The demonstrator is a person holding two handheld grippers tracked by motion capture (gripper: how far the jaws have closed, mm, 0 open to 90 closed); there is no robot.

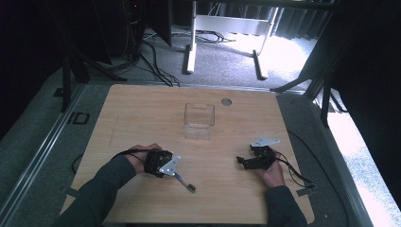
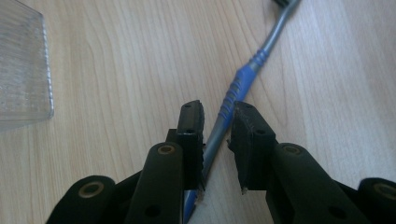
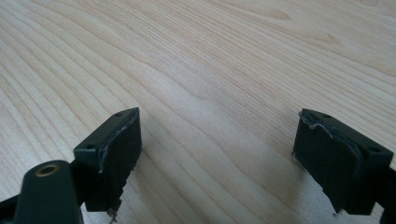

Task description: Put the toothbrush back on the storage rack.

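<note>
place: lab or studio | signs: black curtains (image 1: 94, 28), floor cables (image 1: 156, 66), wooden table (image 1: 142, 109)

Left gripper (image 2: 217, 121) jaws nearly closed, right gripper (image 3: 215, 154) jaws wide.

Wooden table (image 1: 142, 109) bears clear box (image 1: 199, 121); toothbrush (image 1: 184, 182).

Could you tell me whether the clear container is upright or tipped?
Upright: the clear container stands on the table, open top upward.
</note>
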